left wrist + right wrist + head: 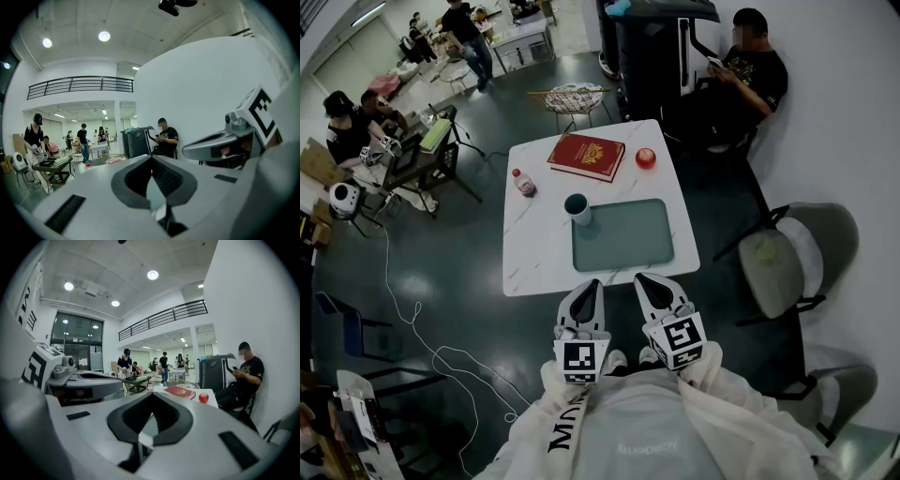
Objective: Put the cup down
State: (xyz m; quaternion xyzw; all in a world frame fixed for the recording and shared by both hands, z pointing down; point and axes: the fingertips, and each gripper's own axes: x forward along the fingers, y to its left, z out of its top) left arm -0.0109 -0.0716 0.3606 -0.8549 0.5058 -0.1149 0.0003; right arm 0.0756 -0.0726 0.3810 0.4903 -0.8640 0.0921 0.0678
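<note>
Left gripper (592,284) and right gripper (644,279) both pressed together, empty; cup (577,208) beside the tray (623,236) corner could tip if it straddles the rim.

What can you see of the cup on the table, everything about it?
The cup is small and round, white outside and dark inside, with no handle visible. It stands upright on the white table, at the far left corner of the grey-green tray; whether it touches the tray cannot be told. Nothing holds it.
</note>
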